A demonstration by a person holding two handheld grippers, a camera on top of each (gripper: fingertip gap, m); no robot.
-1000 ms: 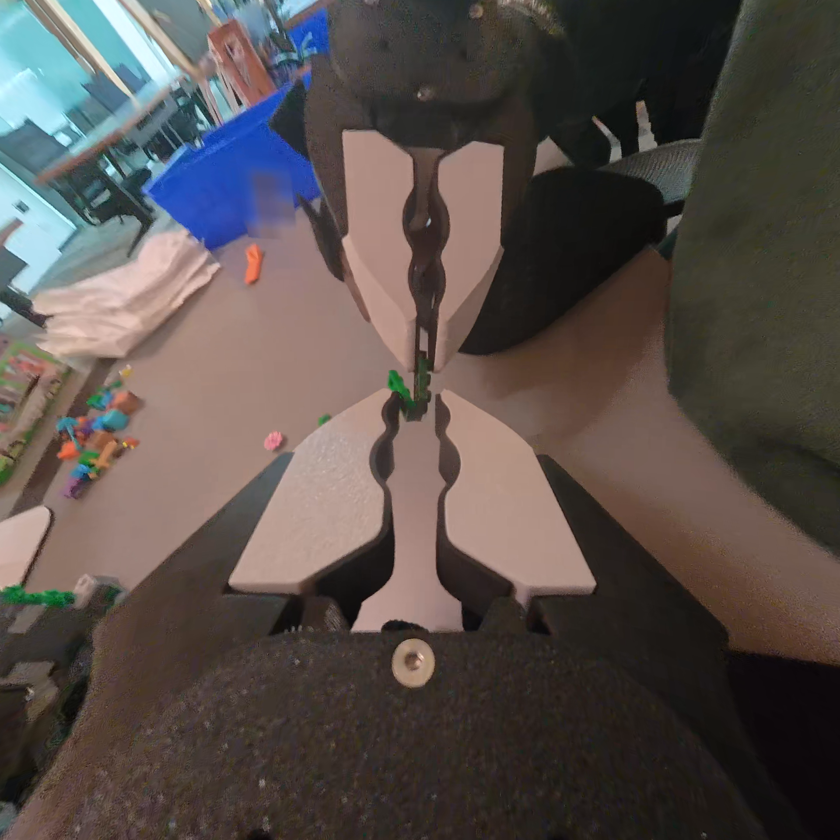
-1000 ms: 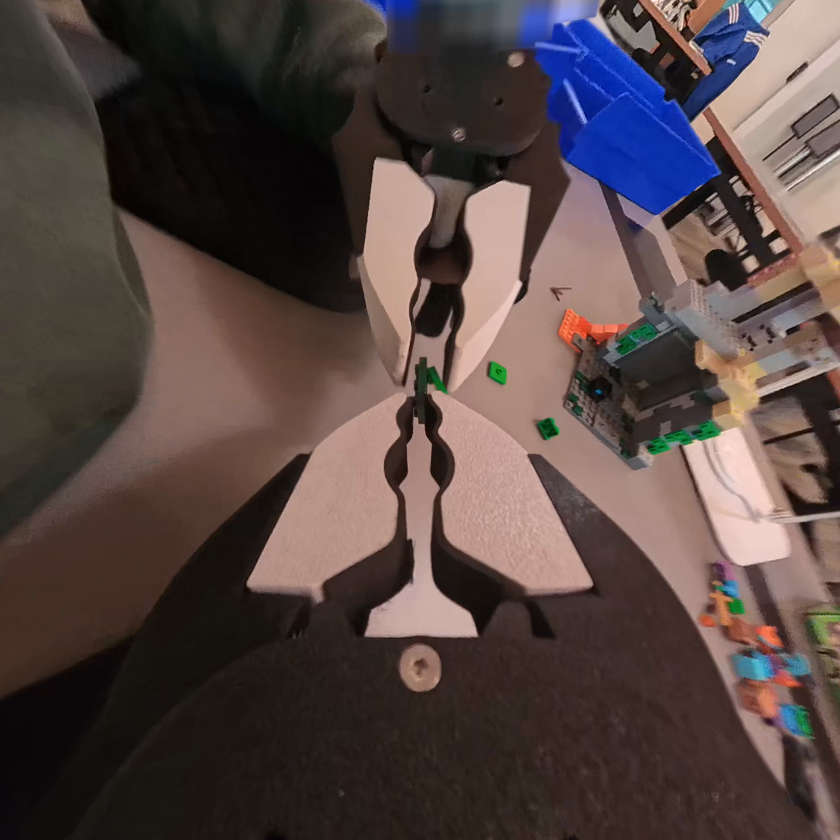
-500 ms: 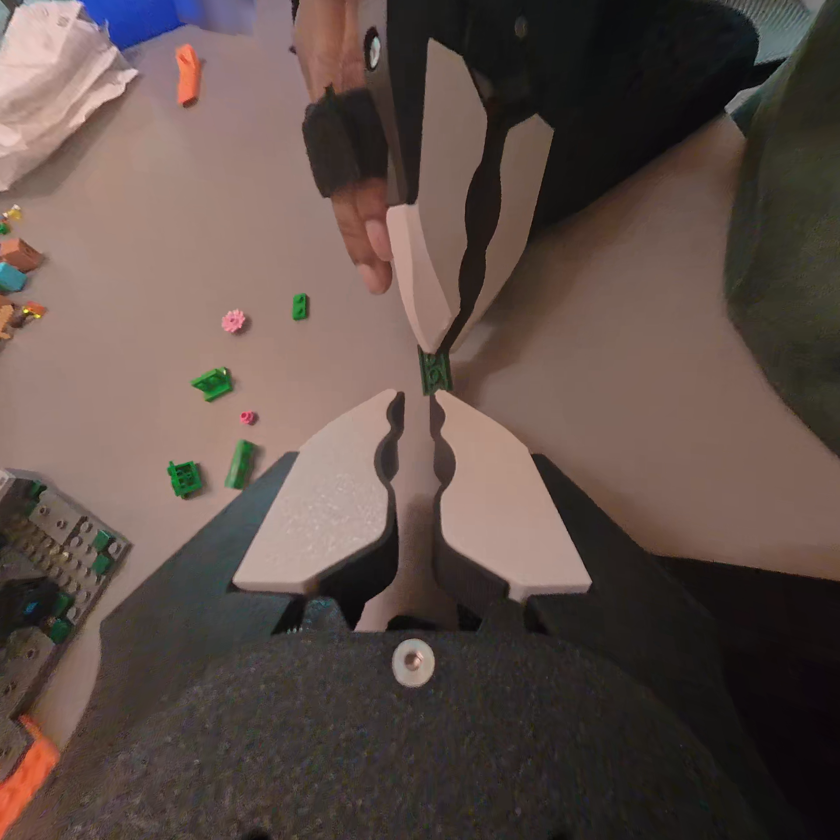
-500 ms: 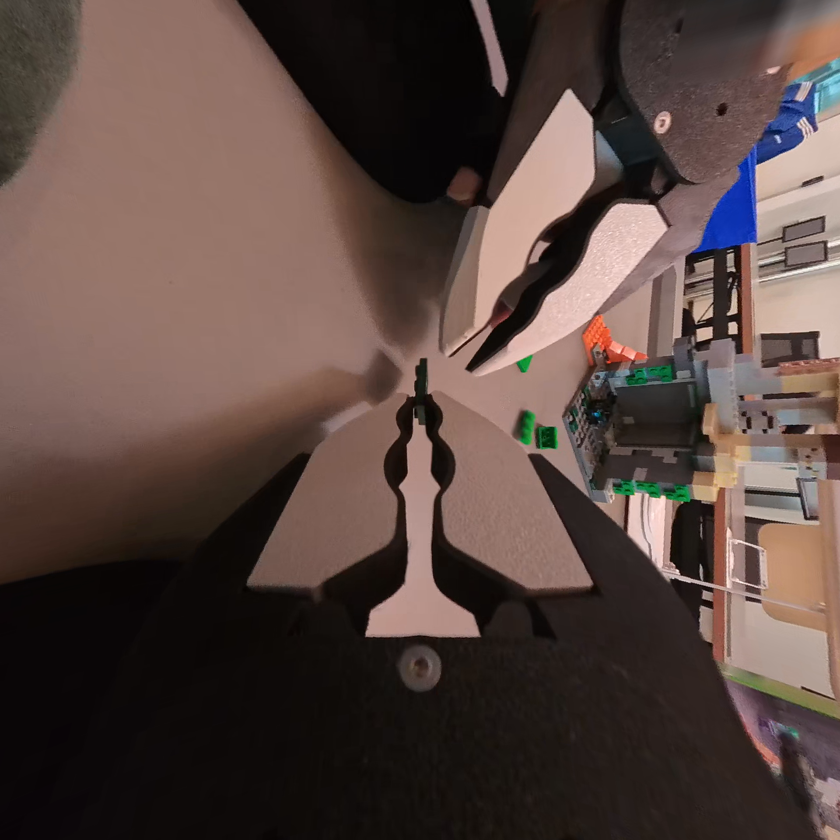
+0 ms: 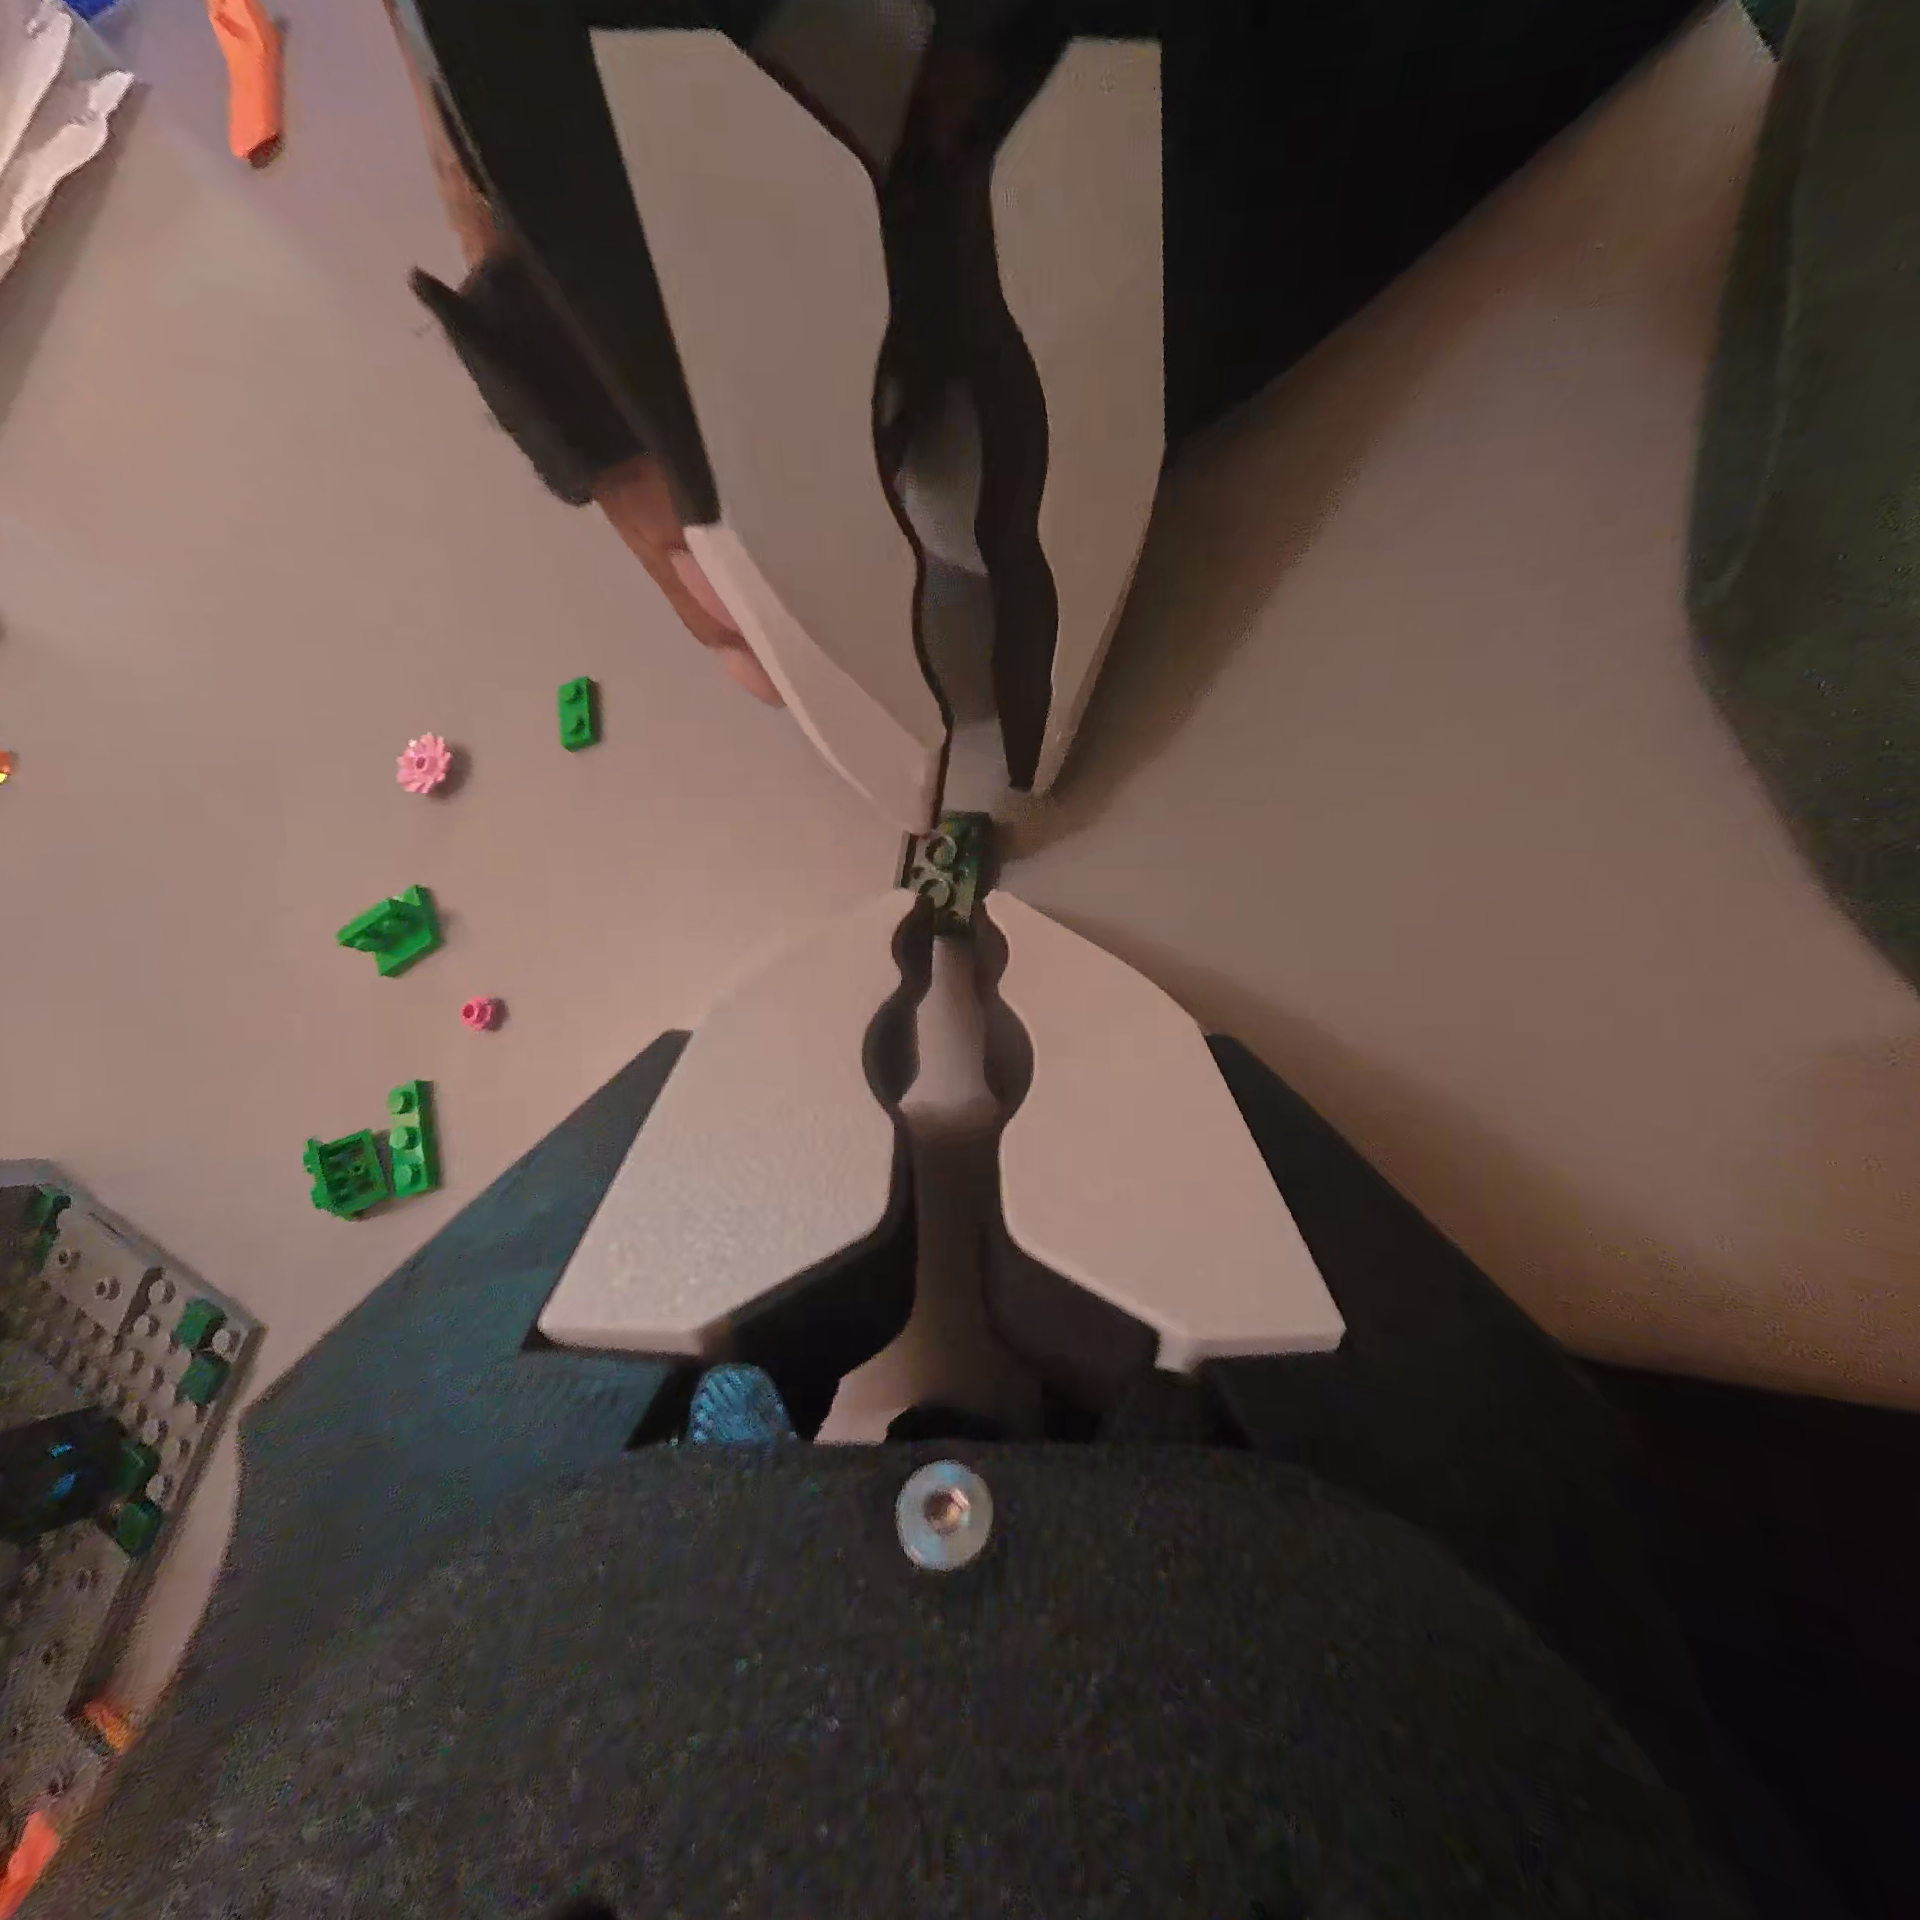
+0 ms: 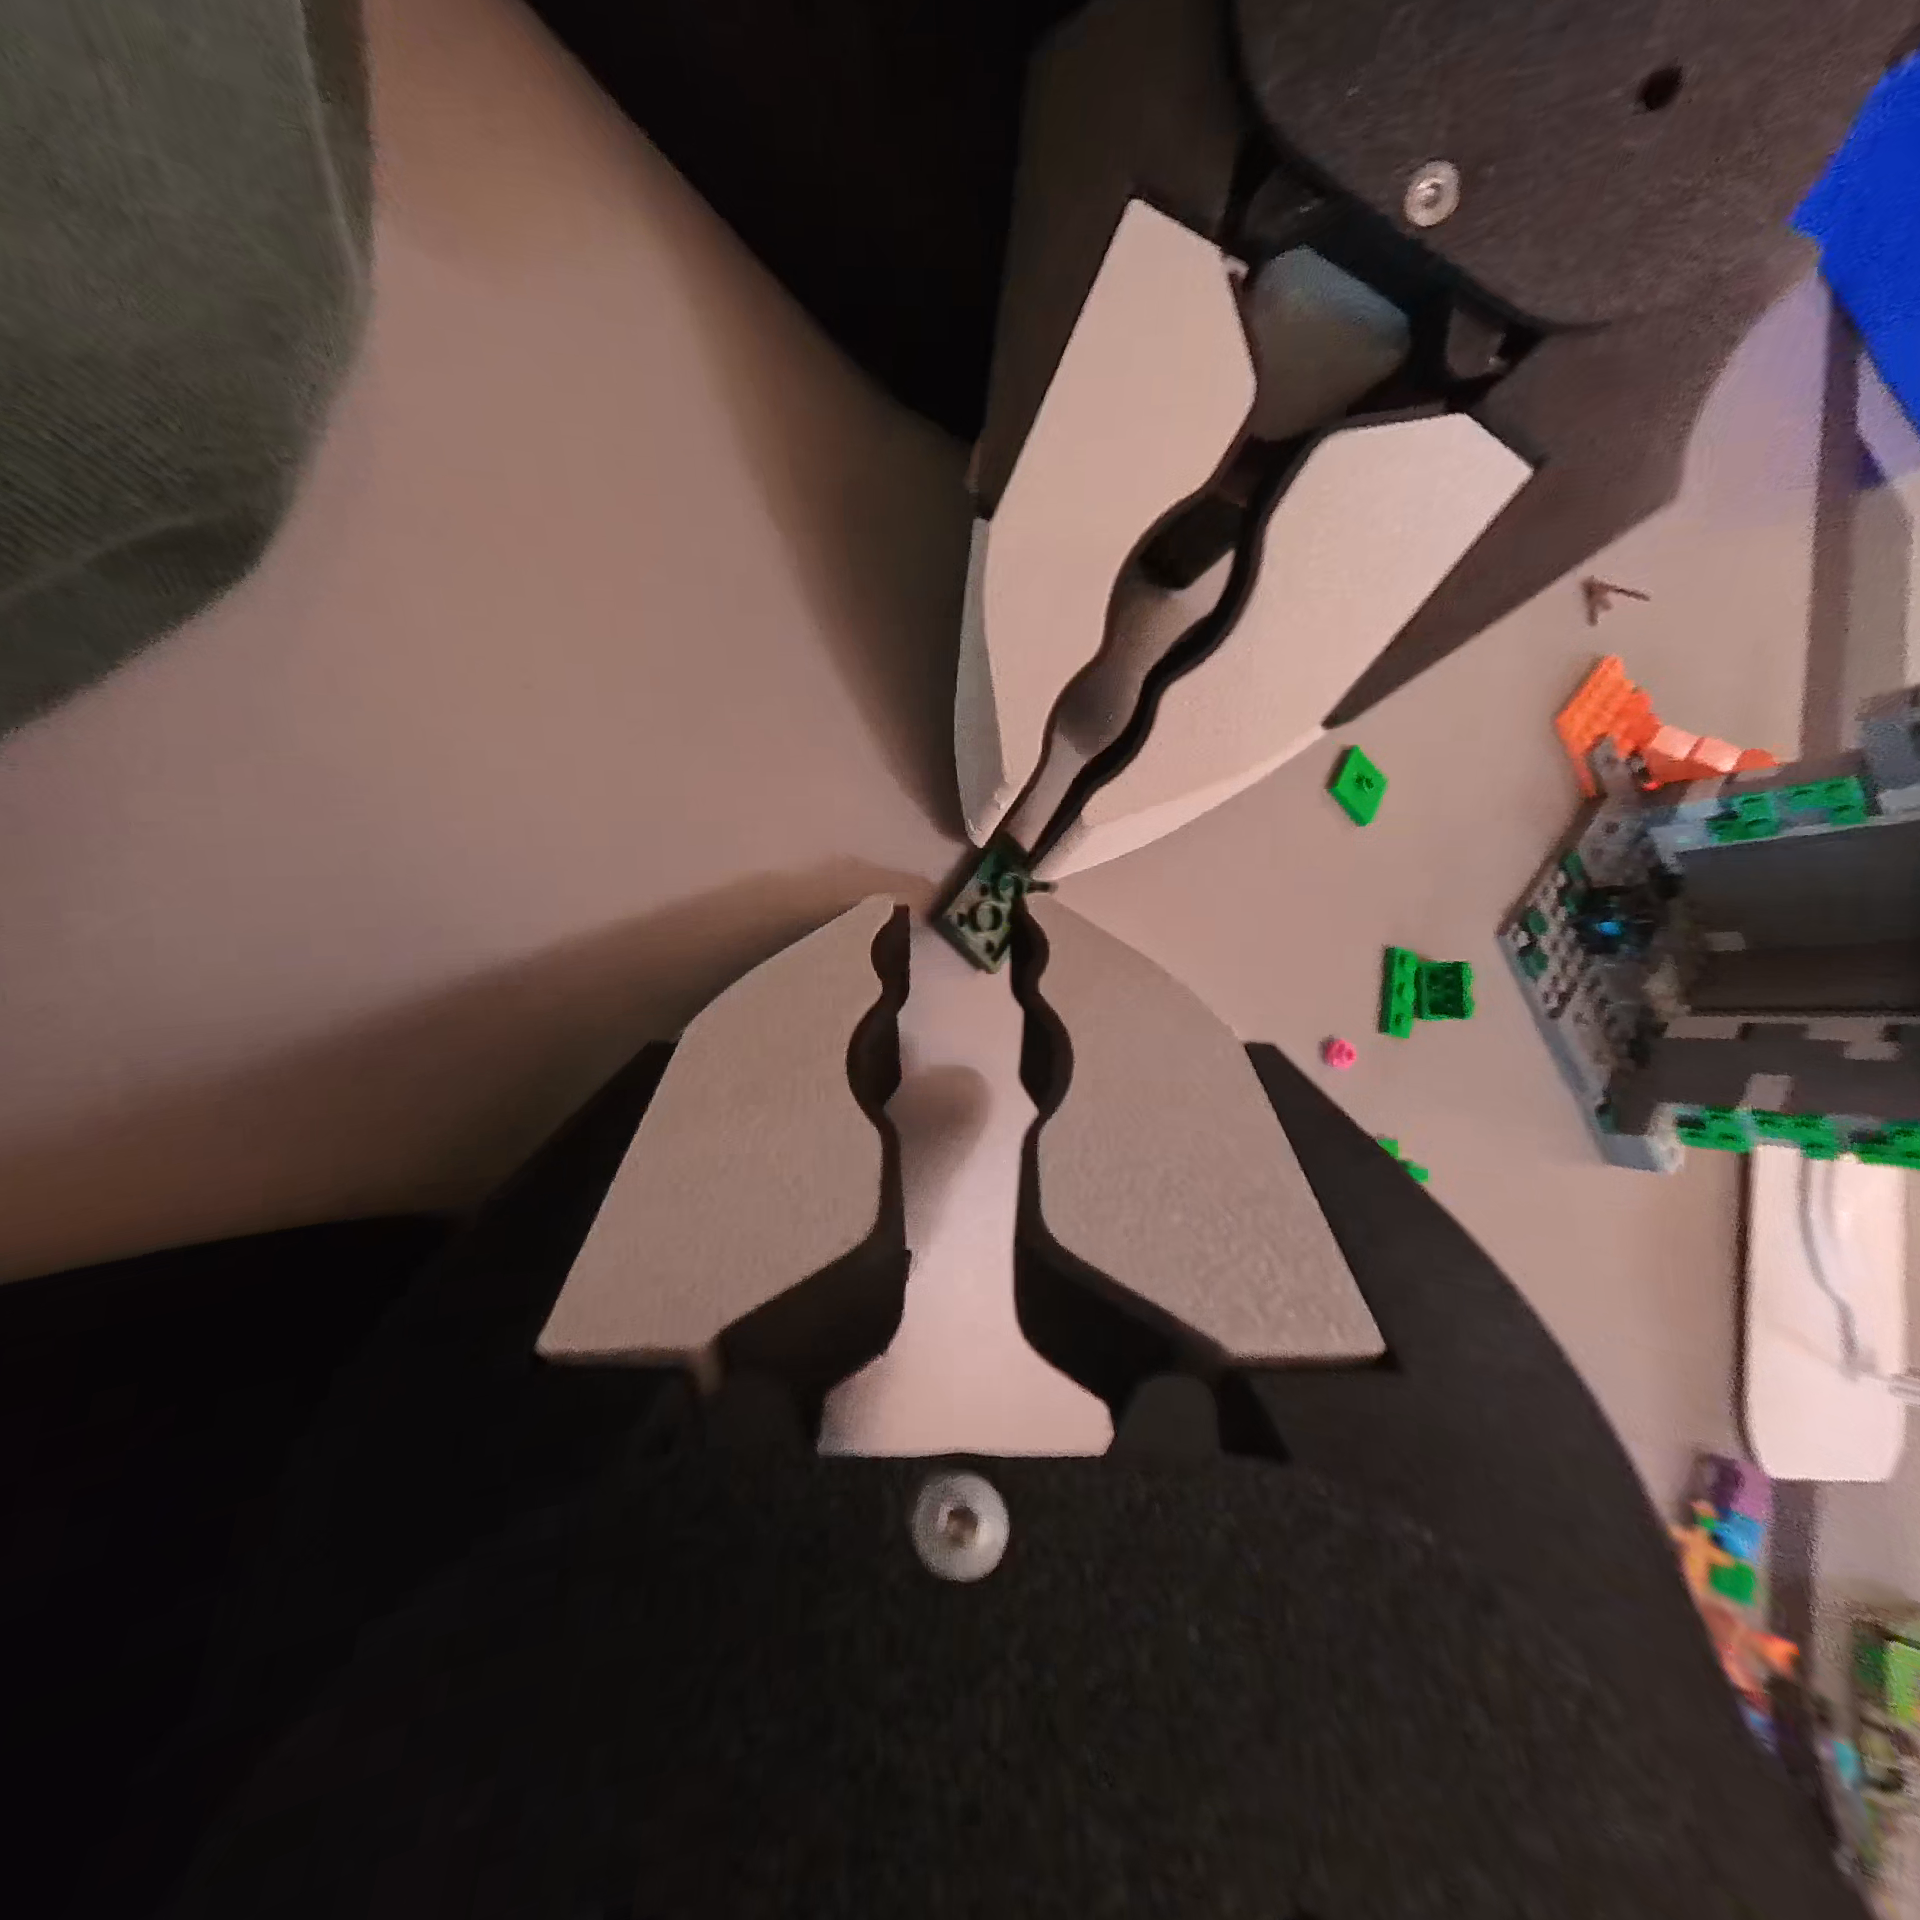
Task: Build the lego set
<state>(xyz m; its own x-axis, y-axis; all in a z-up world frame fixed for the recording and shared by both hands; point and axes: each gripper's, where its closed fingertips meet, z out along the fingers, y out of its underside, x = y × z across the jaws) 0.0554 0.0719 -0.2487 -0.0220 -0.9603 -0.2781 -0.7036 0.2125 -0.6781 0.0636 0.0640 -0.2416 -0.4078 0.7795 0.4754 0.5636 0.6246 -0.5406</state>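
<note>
A small dark green two-stud plate (image 5: 943, 862) hangs above the tan table between two grippers that meet tip to tip. My left gripper (image 5: 948, 906) is shut on the plate's lower end, gripping it across its width. It comes in from the top of the right wrist view (image 6: 1023, 847). My right gripper (image 6: 961, 916) stands open, with the plate (image 6: 982, 920) between its tips and close to the right finger. It also shows from above in the left wrist view (image 5: 971, 800). The grey and green build (image 6: 1714, 987) stands on the table to the right.
Loose green pieces (image 5: 390, 930) (image 5: 577, 712) (image 5: 374, 1153), a pink flower (image 5: 424, 764) and a pink stud (image 5: 480, 1013) lie on the table. An orange piece (image 5: 255, 83), a blue bin (image 6: 1870, 208) and a person's green sleeve (image 6: 156, 312) sit at the edges. Less than 4 cm separates the two grippers' tips.
Both grippers tilted down toward the table. My right gripper, shut on the green plate half a second ago, has opened. The plate now sits in my left gripper's tips.
</note>
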